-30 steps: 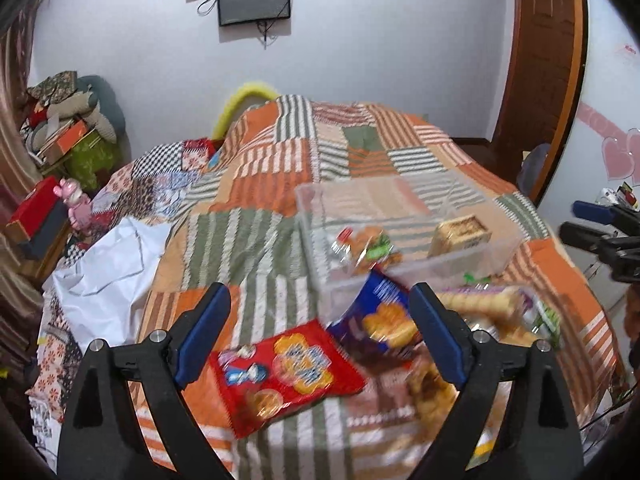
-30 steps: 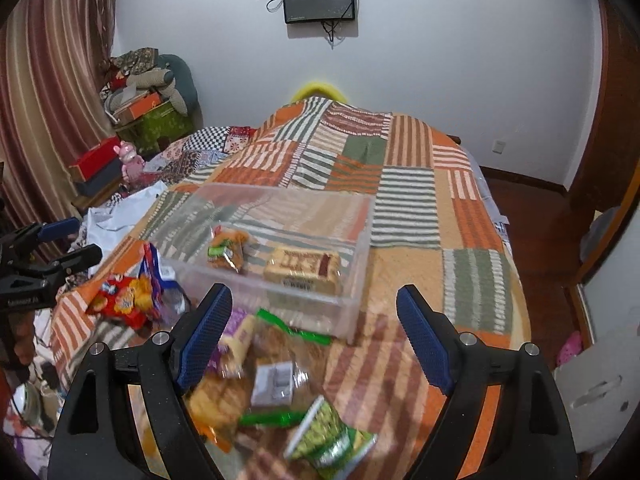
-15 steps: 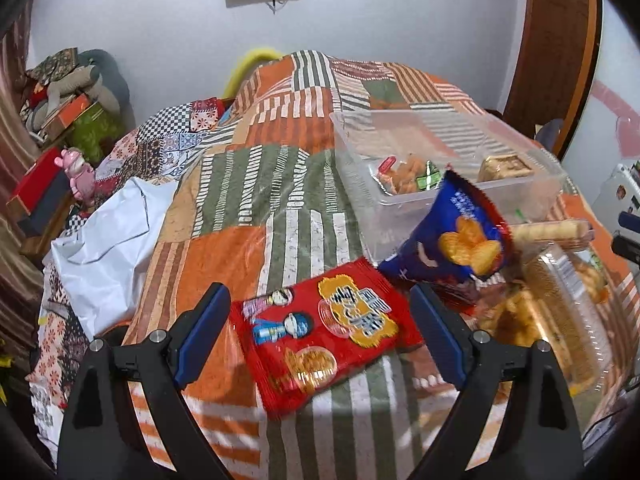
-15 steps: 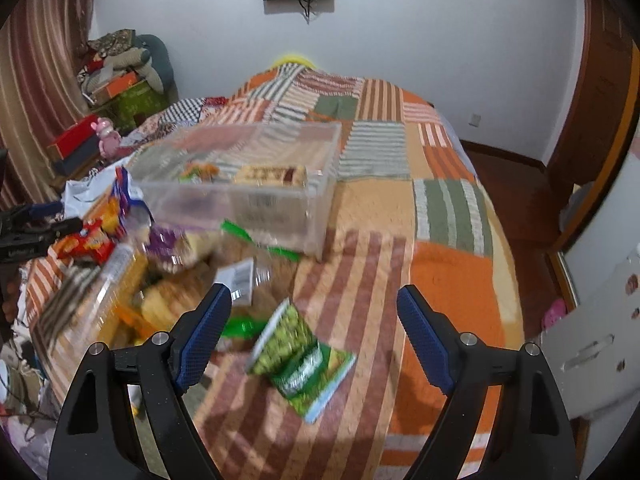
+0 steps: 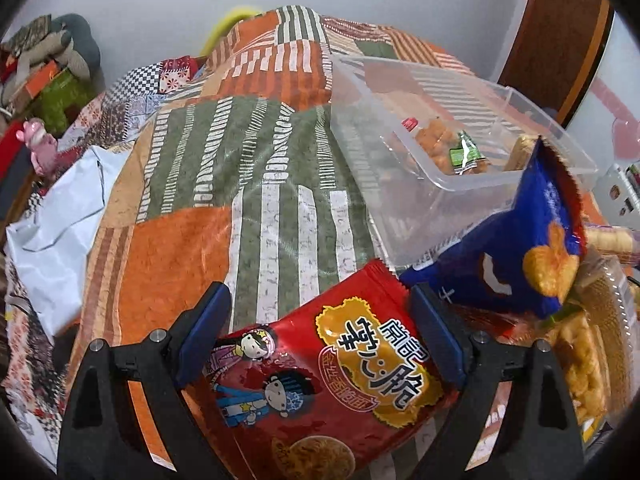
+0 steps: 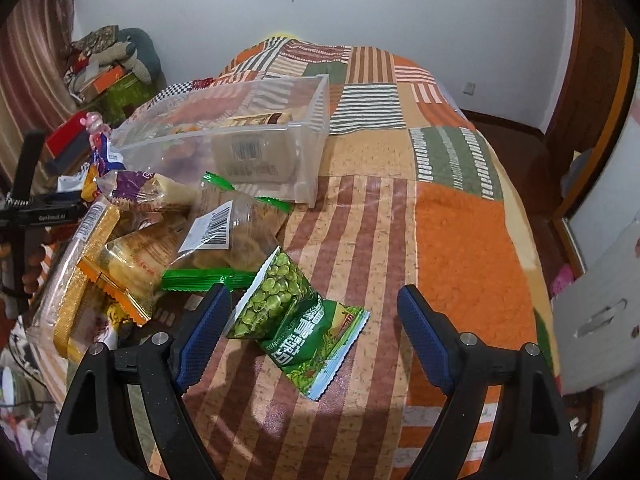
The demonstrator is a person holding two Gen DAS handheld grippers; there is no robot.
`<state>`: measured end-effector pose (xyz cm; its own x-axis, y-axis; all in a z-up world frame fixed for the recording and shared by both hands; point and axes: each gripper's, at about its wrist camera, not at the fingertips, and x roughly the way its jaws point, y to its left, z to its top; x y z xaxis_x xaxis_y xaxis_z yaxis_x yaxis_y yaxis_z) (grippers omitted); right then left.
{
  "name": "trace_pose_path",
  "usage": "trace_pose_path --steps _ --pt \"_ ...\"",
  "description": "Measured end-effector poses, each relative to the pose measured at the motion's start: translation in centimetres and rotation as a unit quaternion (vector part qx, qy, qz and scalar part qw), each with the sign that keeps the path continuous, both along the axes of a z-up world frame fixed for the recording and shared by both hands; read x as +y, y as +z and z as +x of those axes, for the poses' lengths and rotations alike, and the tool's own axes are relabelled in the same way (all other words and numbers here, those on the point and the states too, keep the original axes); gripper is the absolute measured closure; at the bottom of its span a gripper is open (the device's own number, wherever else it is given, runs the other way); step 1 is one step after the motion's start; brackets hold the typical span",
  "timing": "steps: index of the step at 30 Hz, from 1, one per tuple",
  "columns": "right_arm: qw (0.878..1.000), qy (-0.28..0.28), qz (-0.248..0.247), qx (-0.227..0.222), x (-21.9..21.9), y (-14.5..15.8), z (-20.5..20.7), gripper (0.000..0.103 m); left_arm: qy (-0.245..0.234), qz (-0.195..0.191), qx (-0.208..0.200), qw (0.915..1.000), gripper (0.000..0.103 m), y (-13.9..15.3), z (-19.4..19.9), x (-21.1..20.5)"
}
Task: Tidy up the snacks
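Currently, the left gripper (image 5: 320, 336) is held wide open over a red snack packet (image 5: 324, 380), which lies flat on the patchwork bedspread (image 5: 248, 160) between the two blue pads, not clamped. Just beside it, a blue snack bag (image 5: 516, 256) is leaned against the clear plastic bin (image 5: 460, 184), in which a few snacks are seen. The right gripper (image 6: 316, 328) is likewise spread wide, nothing held, with a green pea packet (image 6: 296, 312) lying between its fingers, close to the left one, at the edge of a heap of wrapped snacks (image 6: 160, 236).
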<state>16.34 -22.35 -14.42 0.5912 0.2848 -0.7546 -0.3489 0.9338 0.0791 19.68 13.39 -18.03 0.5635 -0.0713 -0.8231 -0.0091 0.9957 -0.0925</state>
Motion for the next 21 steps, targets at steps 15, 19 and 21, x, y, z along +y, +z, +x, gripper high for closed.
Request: trace_pose_path --steps 15,19,21 --pt "1.0 0.012 0.007 0.011 0.6 -0.3 -0.6 0.02 -0.051 -0.038 0.019 0.9978 0.013 2.1 -6.9 -3.2" --pt "1.0 0.013 0.012 0.011 0.6 -0.3 -0.8 0.02 -0.062 -0.017 0.019 0.9977 0.013 2.2 -7.8 -4.4" --pt "1.0 0.012 0.015 0.014 0.6 -0.4 -0.7 0.02 -0.058 -0.01 0.017 0.9981 0.013 2.4 -7.5 -4.5"
